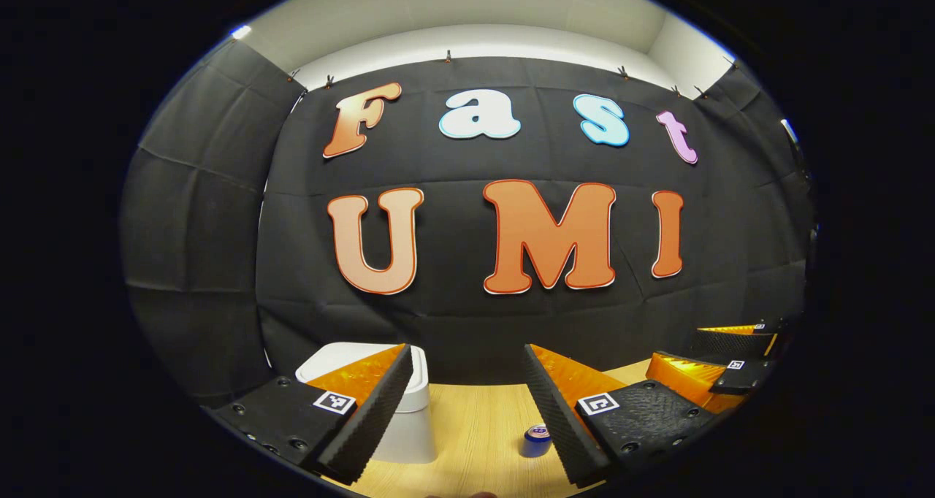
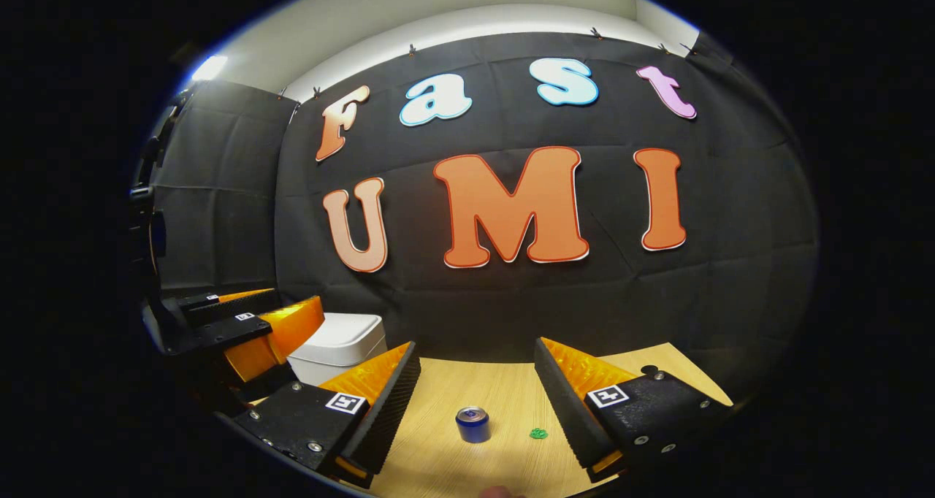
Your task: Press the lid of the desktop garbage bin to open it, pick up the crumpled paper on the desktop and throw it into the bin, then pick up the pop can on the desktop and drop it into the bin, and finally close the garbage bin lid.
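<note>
Two claws hang above a pale wood-grain table (image 2: 453, 469), each with its ribbed fingers spread wide and nothing between them. In the left gripper view the left claw (image 1: 467, 410) frames the near table edge; a small blue metal pop can (image 1: 537, 440) stands upright just inside its right finger, partly hidden by it. Behind the left finger sits a white plastic garbage bin (image 1: 409, 425) with rounded corners, its flat lid down. At far right of that view the right claw (image 1: 730, 352) shows side-on, its fingers apart.

In the right gripper view the right claw (image 2: 475, 403) looks down on the same pop can (image 2: 473, 424), upright with its silver top showing, between the fingers but farther off, touching neither. Just right of the can lies a small green crumpled paper (image 2: 539, 433). Farther left stands the bin (image 2: 340, 345), lid closed, with the left claw (image 2: 252, 323) near its left side.
</note>
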### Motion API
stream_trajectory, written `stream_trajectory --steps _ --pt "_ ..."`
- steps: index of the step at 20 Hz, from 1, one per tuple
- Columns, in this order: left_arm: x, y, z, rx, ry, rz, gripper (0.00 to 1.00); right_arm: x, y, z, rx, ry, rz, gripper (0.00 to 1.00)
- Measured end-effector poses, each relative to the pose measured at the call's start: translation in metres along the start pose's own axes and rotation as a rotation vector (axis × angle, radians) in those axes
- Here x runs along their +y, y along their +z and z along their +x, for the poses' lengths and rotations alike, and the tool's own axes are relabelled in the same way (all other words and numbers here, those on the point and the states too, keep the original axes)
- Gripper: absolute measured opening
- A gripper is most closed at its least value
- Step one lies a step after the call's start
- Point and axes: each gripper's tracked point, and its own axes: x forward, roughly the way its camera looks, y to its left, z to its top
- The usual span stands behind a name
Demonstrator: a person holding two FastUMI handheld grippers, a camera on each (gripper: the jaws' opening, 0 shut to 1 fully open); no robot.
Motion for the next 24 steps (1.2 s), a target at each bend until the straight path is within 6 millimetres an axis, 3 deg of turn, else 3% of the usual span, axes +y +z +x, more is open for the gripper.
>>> stream_trajectory --steps 5,8,11,14,17,18,22,24 --pt "0.036 -0.008 0.012 0.031 0.050 0.027 0.94 -0.003 0.000 -0.005 0.001 -0.012 0.001 0.94" --pt "0.067 -0.023 0.029 0.085 0.072 0.008 0.84 -0.008 0.002 -0.008 -0.002 -0.026 -0.009 0.94" --pt "0.103 -0.025 0.051 0.101 0.089 0.015 0.73 -0.011 0.002 -0.010 -0.004 -0.035 -0.018 0.94" --pt "0.118 -0.035 0.077 0.157 0.037 -0.025 0.31 -0.015 0.004 -0.011 -0.013 -0.050 -0.021 0.94" --pt "0.150 -0.047 0.103 0.205 0.077 -0.054 0.04 -0.024 0.006 -0.013 -0.025 -0.076 -0.028 0.94" --pt "0.152 -0.057 0.106 0.251 0.062 -0.076 0.00 -0.028 0.007 -0.013 -0.028 -0.088 -0.031 0.94" --pt "0.180 -0.089 0.127 0.359 0.068 -0.097 0.00 -0.042 0.006 -0.014 -0.031 -0.130 -0.035 0.95" --pt "0.182 -0.102 0.134 0.411 0.055 -0.123 0.00 -0.046 0.004 -0.013 -0.027 -0.143 -0.031 0.94"
